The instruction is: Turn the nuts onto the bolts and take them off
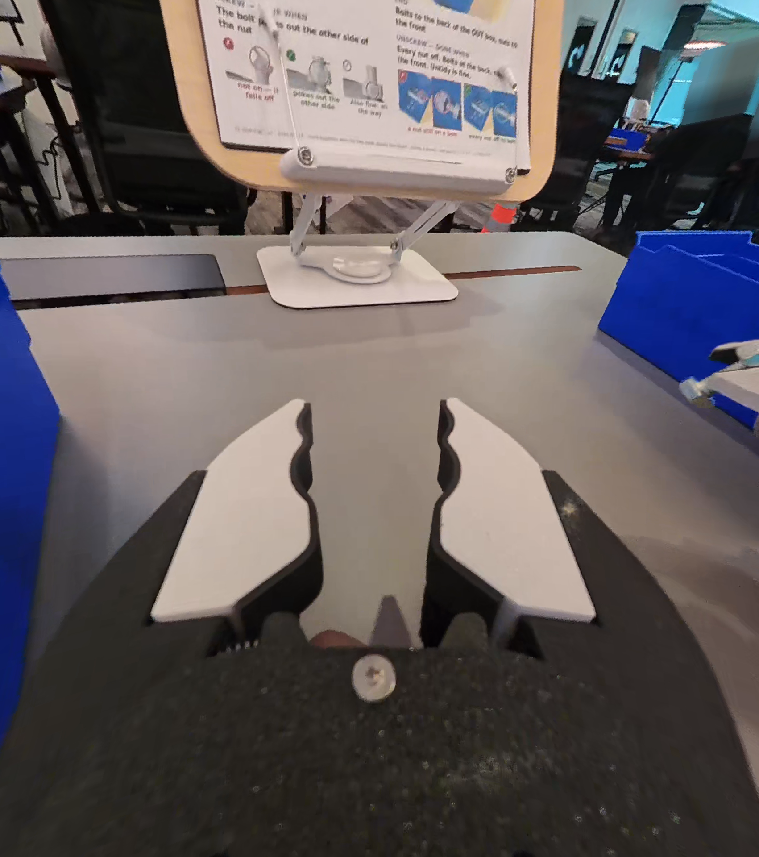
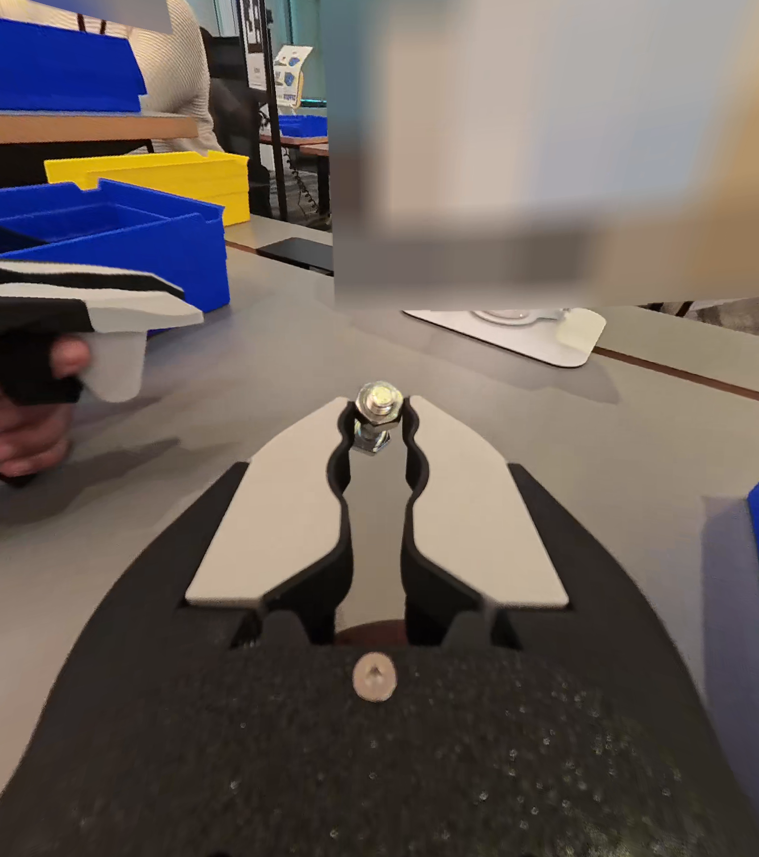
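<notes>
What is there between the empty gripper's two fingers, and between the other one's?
In the left wrist view, the left gripper has only bare grey table between its fingers. In the right wrist view, the right gripper pinches a bolt with a nut.

The shiny silver metal bolt (image 2: pixel 370 443) and its bright hexagonal metal nut (image 2: pixel 378 404) glint between matt white plastic fingers (image 2: pixel 291 505) lined with black rubbery pads (image 2: pixel 339 468). The black gripper body (image 1: pixel 368 765) looks grainy and rough, with a polished metal screw (image 1: pixel 373 679). The grey tabletop (image 1: pixel 414 361) is smooth and satin, the blue plastic bins (image 1: pixel 692 306) faintly ribbed, the wooden board (image 1: pixel 210 139) pale and matt
</notes>
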